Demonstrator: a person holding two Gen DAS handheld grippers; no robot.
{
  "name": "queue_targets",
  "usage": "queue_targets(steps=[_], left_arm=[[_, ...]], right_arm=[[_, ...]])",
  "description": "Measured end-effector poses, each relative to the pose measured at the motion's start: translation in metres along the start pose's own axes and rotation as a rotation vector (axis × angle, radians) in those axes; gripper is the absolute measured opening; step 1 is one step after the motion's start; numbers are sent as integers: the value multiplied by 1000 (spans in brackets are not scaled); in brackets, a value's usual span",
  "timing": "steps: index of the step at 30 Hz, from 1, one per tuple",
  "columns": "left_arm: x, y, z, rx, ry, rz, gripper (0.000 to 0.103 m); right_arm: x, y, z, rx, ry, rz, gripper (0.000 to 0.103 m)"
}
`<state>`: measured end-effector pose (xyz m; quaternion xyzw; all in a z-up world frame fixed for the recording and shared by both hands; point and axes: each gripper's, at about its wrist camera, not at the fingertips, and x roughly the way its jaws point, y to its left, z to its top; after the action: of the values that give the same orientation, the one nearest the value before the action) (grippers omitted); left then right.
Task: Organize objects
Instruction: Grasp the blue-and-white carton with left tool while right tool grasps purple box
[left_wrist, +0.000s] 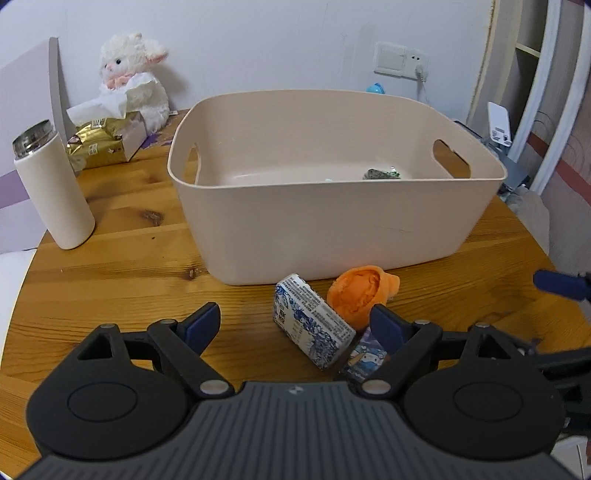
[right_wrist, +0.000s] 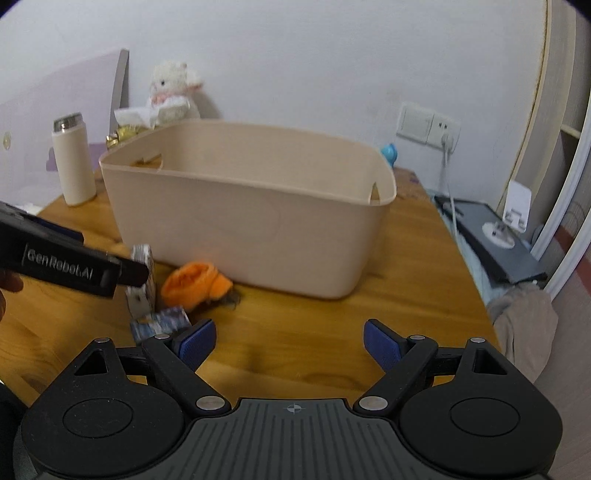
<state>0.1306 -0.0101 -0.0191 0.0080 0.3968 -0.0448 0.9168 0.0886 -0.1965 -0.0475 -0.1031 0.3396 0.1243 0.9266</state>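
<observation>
White lettering "GenRobot.AI" on the side of the black left gripper, left edge of the right wrist view. Blue-and-white carton, lower centre of the left wrist view: dense print on its top face, too small to read. Gold packet, upper left of the left wrist view: label printed, unreadable. No other legible text.

Beige bin, orange cloth — blue-and-white patterned carton — honey-brown wooden table.

table: wood | on it: bin, flask, carton, orange toy
</observation>
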Motion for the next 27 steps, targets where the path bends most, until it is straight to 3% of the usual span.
queue_targets(steps=[15, 27], left_arm=[[22, 6, -14, 18, 56, 5, 89], [30, 30, -22, -5, 78, 15, 89]], right_arm=[[30, 19, -20, -17, 99, 53, 88], [38, 48, -21, -67, 103, 143, 88]])
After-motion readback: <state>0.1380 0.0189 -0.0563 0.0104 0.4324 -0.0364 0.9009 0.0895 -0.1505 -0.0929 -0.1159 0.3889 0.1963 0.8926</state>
